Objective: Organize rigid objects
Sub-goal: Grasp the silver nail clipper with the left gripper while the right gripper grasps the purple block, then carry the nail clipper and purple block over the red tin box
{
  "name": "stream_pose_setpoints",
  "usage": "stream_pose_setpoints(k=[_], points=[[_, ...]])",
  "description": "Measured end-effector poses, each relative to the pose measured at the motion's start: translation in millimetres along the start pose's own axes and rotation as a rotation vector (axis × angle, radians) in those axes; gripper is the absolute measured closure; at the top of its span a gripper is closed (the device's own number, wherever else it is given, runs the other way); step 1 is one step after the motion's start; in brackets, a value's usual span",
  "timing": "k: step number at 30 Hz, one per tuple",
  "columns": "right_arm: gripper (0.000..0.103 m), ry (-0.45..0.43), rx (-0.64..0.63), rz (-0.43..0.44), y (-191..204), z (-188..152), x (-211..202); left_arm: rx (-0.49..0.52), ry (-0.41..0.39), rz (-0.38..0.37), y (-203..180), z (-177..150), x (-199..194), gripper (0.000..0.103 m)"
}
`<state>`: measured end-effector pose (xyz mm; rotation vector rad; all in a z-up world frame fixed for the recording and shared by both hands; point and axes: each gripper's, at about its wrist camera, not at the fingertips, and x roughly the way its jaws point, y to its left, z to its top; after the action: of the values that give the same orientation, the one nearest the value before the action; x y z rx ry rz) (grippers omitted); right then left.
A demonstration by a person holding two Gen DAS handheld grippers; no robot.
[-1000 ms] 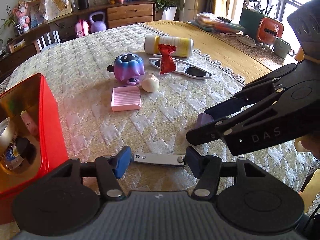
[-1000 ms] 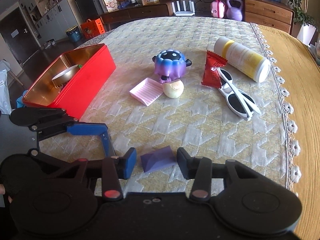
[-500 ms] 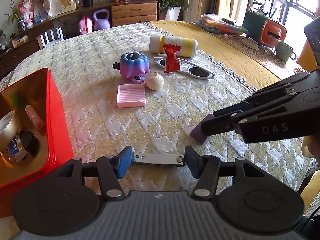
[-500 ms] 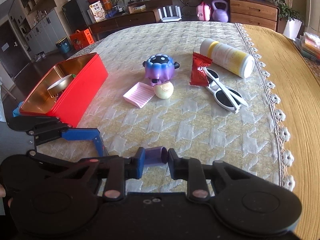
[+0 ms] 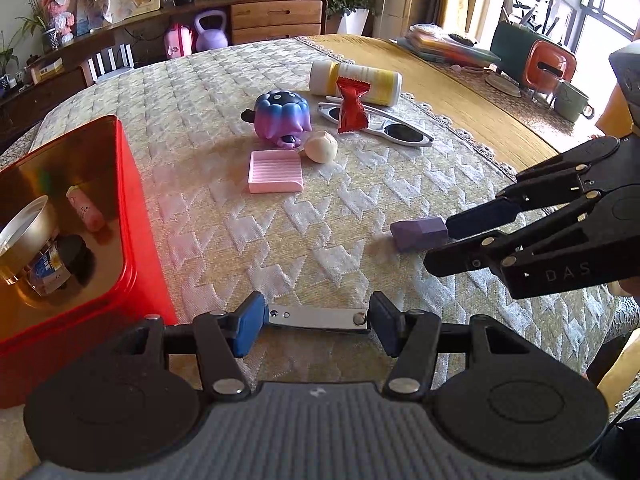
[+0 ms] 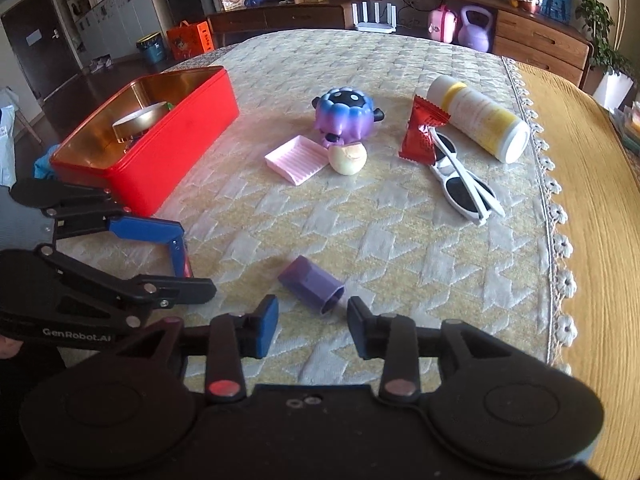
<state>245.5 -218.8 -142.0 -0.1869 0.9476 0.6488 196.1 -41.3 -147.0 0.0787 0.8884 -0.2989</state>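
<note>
The left gripper is clamping a silver nail clipper lengthwise between its fingers, hovering just right of the red tin, near its front corner. The right gripper is holding its fingers apart around the near end of the purple block, which is lying free on the quilted cloth. Bare cloth is stretching between the block and the far pink tray.

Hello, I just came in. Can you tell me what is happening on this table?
A person is tidying small objects into the red tin with two hand-held grippers. The left gripper is shut on a metal nail clipper, close to the tin. The right gripper is open, its fingers apart, and the purple block lies on the tablecloth just ahead of them.
</note>
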Motion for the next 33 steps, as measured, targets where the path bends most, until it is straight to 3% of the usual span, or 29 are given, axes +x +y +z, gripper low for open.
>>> stream_pose_setpoints(k=[9,14,19,33], points=[[0.058,0.009,-0.111,-0.009,-4.9,13.1,14.3,0.000,0.000,0.002,-0.1,0.0,0.5,0.046],[0.062,-0.003,-0.113,-0.039,-0.6,10.8,13.6,-0.001,-0.001,0.005,-0.7,-0.1,0.5,0.046],[0.083,-0.012,-0.098,-0.055,7.8,5.6,8.7,-0.005,0.002,0.010,-0.6,0.1,-0.1,0.046],[0.083,-0.048,-0.048,-0.045,35.3,10.5,-16.4,-0.063,-0.032,0.032,10.4,1.5,-34.6,0.046]])
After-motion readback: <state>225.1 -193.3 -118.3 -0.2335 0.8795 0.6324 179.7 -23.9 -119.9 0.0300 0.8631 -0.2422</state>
